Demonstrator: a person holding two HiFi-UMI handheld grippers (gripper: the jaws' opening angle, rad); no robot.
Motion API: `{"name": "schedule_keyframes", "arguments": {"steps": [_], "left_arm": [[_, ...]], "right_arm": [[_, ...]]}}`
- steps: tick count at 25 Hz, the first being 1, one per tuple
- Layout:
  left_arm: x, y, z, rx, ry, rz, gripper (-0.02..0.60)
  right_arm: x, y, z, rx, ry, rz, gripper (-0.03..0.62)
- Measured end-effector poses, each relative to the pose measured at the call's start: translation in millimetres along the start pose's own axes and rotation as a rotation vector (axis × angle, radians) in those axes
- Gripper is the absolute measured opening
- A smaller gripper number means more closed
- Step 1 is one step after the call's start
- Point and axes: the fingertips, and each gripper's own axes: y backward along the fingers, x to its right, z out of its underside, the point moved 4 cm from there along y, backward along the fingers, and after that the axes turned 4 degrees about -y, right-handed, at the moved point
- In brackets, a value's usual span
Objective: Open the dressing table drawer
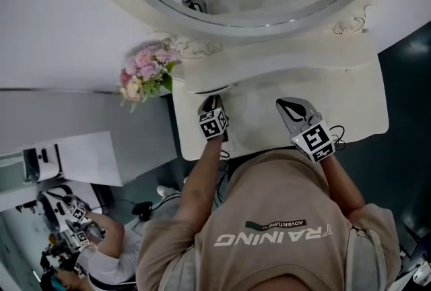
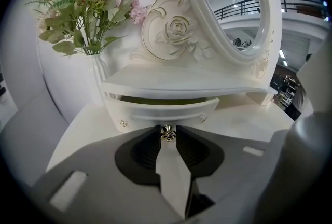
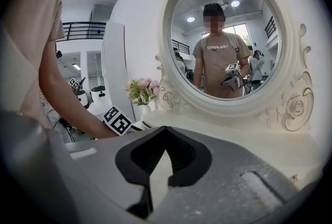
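Fingers of the left gripper are closed on the knob of the drawer, with the small metal knob pinched between their tips. The left forearm reaches forward from the person's beige shirt and slants the gripper down at the drawer front. The right gripper is held over the desk, well to the right of the left one. It points towards the mirror with its fingers together on nothing.

The desk is cream with a wavy edge and stands against a white wall; the floor beside it is dark. A raised shelf runs below the round, carved mirror frame. Pink flowers in a white vase stand at the shelf's left end. A second person shows at the lower left of the head view.

The drawer sits under the shelf's left part. Its curved front is white with a screw at each end, and a thin slit of the inside shows above its top edge.
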Motion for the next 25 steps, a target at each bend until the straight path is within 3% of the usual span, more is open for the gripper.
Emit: {"name": "schedule_keyframes", "arguments": {"steps": [25], "left_arm": [[8, 26, 25, -0.009, -0.001, 0.004, 0.112]], "right_arm": [[-7, -2, 9, -0.017, 0.01, 0.001, 0.002]]}}
